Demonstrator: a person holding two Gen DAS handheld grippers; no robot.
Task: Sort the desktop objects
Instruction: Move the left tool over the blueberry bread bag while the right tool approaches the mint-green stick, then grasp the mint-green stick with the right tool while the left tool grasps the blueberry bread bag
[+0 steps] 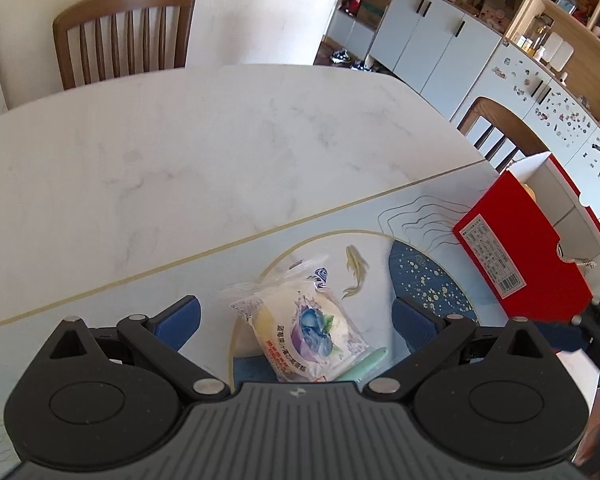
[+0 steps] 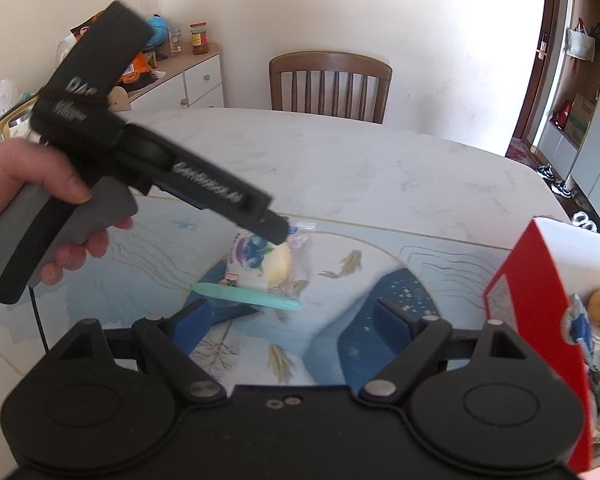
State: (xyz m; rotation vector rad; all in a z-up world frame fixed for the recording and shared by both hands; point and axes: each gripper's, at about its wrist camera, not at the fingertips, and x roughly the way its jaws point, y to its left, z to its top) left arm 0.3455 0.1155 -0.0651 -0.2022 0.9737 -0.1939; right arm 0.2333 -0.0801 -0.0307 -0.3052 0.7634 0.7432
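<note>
Snack packet lying lengthwise toward the left gripper, both grippers' fingers spread, holding nothing.

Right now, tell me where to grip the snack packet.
Grip the snack packet across its plump middle, coming from above with the left gripper, whose open fingers already straddle it. It lies flat on the mat; avoid the crinkled sealed end.

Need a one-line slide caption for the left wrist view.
Open left gripper poised over a wrapped snack packet and mint-green stick on the printed mat, red box at right.
</note>
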